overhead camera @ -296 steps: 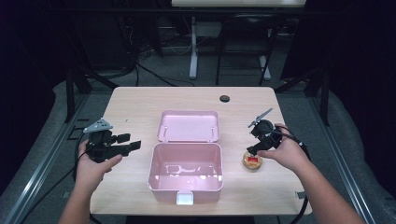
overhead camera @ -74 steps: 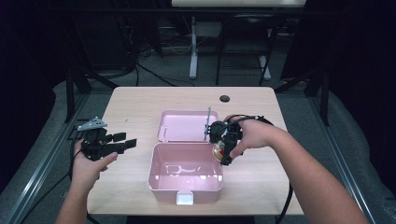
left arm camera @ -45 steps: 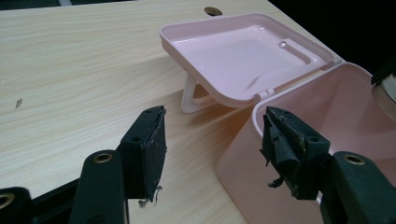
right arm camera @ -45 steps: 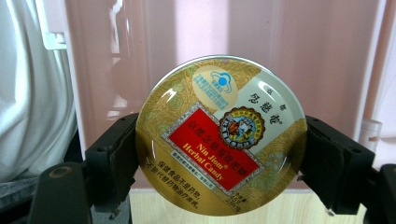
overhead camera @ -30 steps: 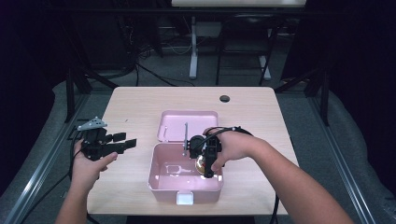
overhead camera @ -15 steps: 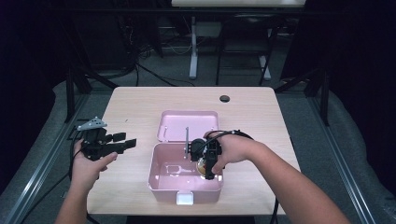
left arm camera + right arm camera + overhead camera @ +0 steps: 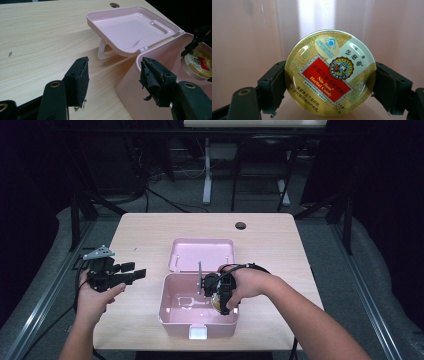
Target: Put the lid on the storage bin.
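A pink plastic box (image 7: 175, 320) stands open at the table's front centre, its lid (image 7: 201, 254) laid back behind it. My right gripper (image 7: 218, 303) is lowered into the box's right side, shut on a round gold candy tin (image 7: 330, 72) with a red label. The tin (image 7: 198, 64) also appears past the box wall (image 7: 140, 92) in the left gripper view. My left gripper (image 7: 134, 271) hovers open left of the box with nothing between its black pads (image 7: 81, 81).
A small dark round hole (image 7: 241, 225) marks the table near its far edge. Bare wood (image 7: 140, 235) stretches left of and behind the box. Dark floor, cables and stands surround the table.
The right gripper picked the tin up from the table's right side, carried it left over the box and lowered it inside. The left gripper has stayed in place.
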